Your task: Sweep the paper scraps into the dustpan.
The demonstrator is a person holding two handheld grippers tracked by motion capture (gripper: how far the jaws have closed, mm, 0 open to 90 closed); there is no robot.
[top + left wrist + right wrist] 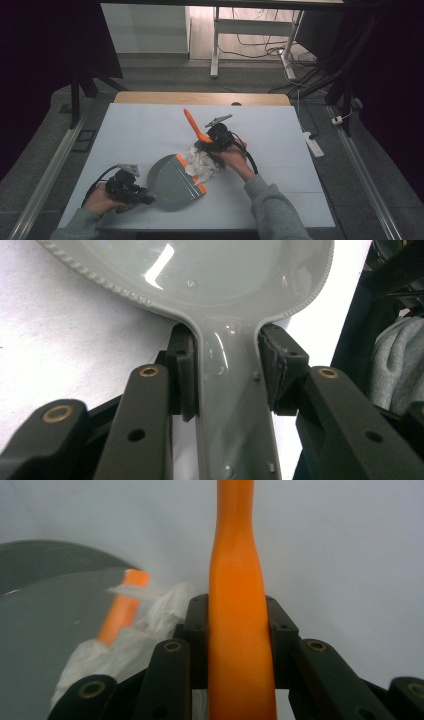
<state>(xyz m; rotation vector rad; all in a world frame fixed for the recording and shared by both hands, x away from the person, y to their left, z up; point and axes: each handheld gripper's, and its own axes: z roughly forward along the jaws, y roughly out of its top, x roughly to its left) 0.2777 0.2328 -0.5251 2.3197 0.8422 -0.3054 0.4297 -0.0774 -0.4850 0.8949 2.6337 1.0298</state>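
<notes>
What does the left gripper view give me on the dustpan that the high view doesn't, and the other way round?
Left gripper view: the left gripper has its pads clamped on either side of the grey dustpan handle, just below the pan, and the pan's rim is ribbed.
High view: the right gripper holds an orange brush handle beside crumpled white paper at the pan's orange-edged lip.
Both: the dustpan on the white table.

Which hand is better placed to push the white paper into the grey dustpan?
The right. Its gripper holds the orange brush handle right beside the crumpled paper. The left gripper is clamped on the dustpan handle.
</notes>
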